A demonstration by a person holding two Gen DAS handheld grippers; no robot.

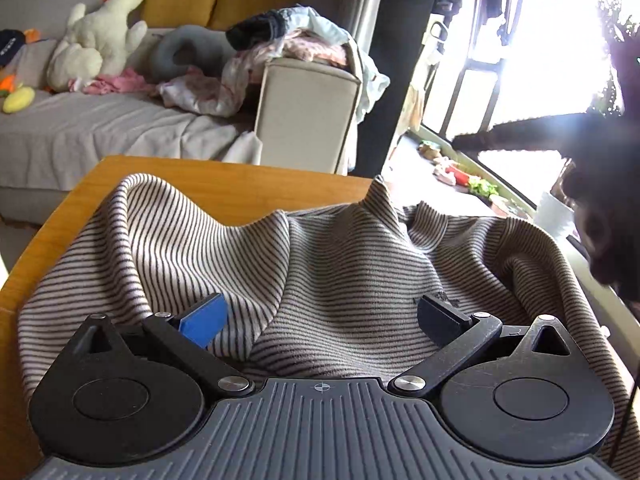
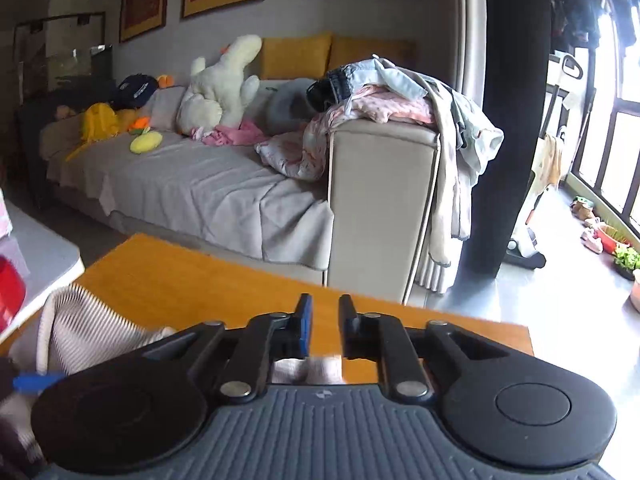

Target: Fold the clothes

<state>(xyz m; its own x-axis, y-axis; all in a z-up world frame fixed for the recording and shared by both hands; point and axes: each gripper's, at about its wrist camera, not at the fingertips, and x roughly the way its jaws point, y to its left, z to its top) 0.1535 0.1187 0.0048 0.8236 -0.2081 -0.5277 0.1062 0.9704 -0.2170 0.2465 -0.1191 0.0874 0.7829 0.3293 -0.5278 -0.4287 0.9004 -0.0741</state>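
Note:
A grey-and-beige striped garment (image 1: 328, 264) lies rumpled over the wooden table (image 1: 224, 172), with raised folds at its far edge. My left gripper (image 1: 320, 316) is open, its fingers spread wide just above the cloth near its front part, holding nothing. In the right wrist view the same striped garment (image 2: 88, 332) shows at the lower left of the table (image 2: 200, 276). My right gripper (image 2: 324, 320) hovers over the table's right part, jaws nearly closed with a narrow gap; a bit of cloth shows blurred below them, and I cannot tell if it is pinched.
A grey sofa (image 2: 192, 188) with a white plush toy (image 2: 220, 84) and a pile of clothes (image 2: 380, 92) on its armrest stands beyond the table. A dark blurred shape (image 1: 600, 184) fills the right of the left wrist view. A red object (image 2: 10, 284) sits at far left.

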